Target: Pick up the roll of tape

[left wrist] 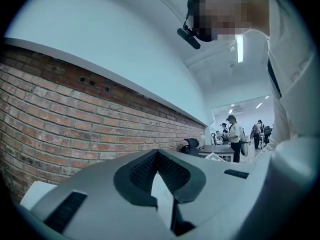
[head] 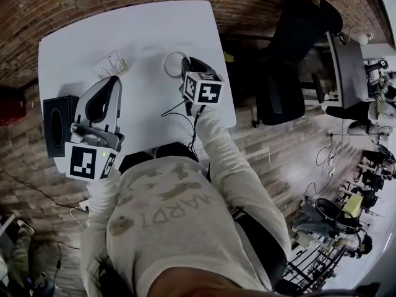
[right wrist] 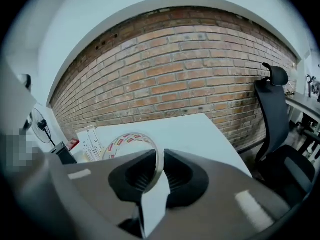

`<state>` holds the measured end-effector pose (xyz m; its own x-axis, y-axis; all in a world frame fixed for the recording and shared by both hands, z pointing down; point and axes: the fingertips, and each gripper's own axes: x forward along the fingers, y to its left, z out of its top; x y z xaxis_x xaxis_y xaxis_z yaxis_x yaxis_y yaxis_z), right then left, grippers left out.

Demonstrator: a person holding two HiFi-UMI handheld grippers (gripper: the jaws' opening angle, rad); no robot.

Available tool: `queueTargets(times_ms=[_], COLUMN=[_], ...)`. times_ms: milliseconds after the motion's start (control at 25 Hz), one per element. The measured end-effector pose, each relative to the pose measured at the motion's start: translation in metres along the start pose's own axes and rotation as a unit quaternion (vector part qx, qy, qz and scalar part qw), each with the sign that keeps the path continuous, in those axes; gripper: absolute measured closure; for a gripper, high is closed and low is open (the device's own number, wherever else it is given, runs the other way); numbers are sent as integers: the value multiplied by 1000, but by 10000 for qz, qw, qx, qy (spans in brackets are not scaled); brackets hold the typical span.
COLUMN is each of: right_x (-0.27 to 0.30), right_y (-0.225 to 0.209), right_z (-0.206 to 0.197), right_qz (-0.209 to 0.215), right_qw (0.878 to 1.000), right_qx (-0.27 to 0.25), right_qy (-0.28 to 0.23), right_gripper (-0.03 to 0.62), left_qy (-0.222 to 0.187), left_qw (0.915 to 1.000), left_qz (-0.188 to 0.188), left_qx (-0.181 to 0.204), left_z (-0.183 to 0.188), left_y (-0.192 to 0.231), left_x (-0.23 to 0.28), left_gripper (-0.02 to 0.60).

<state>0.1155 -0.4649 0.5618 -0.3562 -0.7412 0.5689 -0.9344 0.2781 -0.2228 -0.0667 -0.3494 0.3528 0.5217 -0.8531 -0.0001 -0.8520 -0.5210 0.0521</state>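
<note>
The right gripper [right wrist: 159,160] is clamping its jaws on the rim of the roll of tape [right wrist: 131,143], holding it upright over the white counter [right wrist: 200,134], seemingly lifted clear of it. The left gripper [left wrist: 157,156] is hovering level beside a black box [head: 59,125] at the counter's left edge, jaws pressed together on nothing

A white table [head: 154,36] stands with its far edge close to a red brick wall [right wrist: 190,69], which is plain white higher up. A black office chair [right wrist: 272,124] sits off the table's right edge on a plank floor [head: 278,147]. A strip light [left wrist: 240,49] glows on the ceiling.
</note>
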Motion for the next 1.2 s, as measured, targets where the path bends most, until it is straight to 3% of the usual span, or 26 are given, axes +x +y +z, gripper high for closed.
queueTargets(times_ms=[920, 1200], right_x=[-137, -175], right_y=[24, 32], right_z=[26, 33], right_qz=[-225, -366], right_qw=[9886, 9827], right_qx=[277, 80], right_qy=[-1465, -1812], right_gripper=[535, 534], left_qy=[-110, -137], left_qw=[9981, 9973], left_qz=[-600, -719], left_qx=[-5, 3], left_z=[9, 15], left_y=[-34, -42], left_x=[-26, -31], left_gripper=[577, 575])
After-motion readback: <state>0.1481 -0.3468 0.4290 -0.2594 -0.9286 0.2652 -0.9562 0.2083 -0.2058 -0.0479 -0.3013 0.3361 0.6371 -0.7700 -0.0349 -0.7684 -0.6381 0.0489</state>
